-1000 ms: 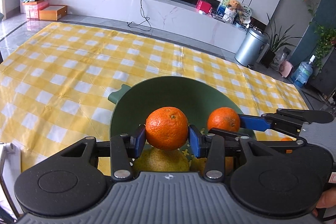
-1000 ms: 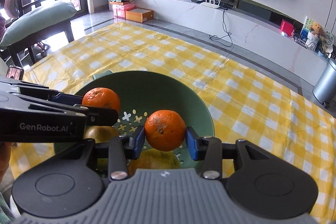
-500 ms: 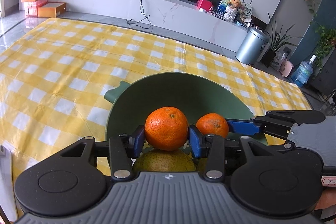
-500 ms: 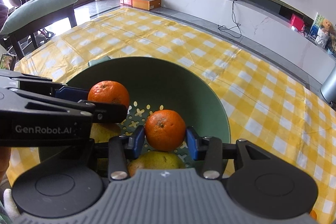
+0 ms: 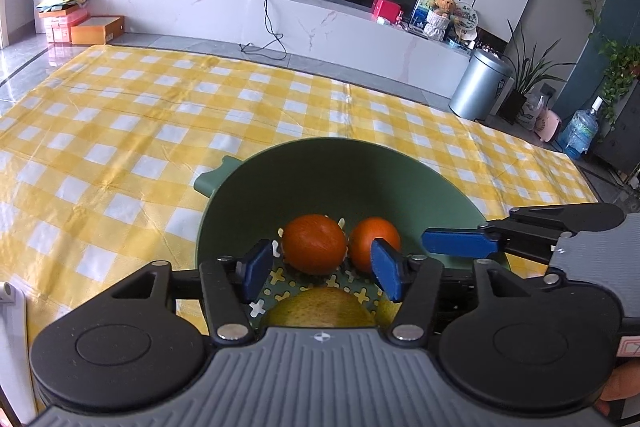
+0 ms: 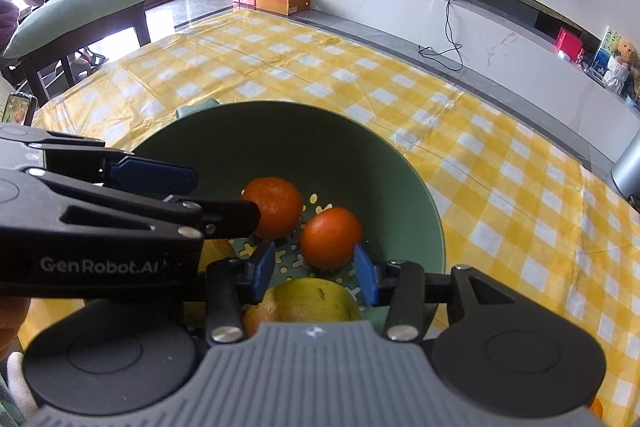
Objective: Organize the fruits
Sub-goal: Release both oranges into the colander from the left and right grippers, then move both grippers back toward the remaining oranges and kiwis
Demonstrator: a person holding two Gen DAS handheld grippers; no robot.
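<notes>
Fingers [image 5: 256,269] of my left gripper [image 5: 320,269] are spread, the orange [image 5: 314,244] lying loose in the green bowl [image 5: 360,163]; I'd lift straight up. Right view: right gripper [image 6: 316,273] also released, second orange [image 6: 331,237] beside it; same clean withdrawal, avoiding the pear [image 6: 308,301].

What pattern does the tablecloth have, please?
Yellow-and-white checks on the tablecloth, clearest in the left wrist view.

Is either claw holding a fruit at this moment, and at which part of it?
Nothing is held. The left claw and right claw are both open, and the two oranges lie loose in the green bowl.
</notes>
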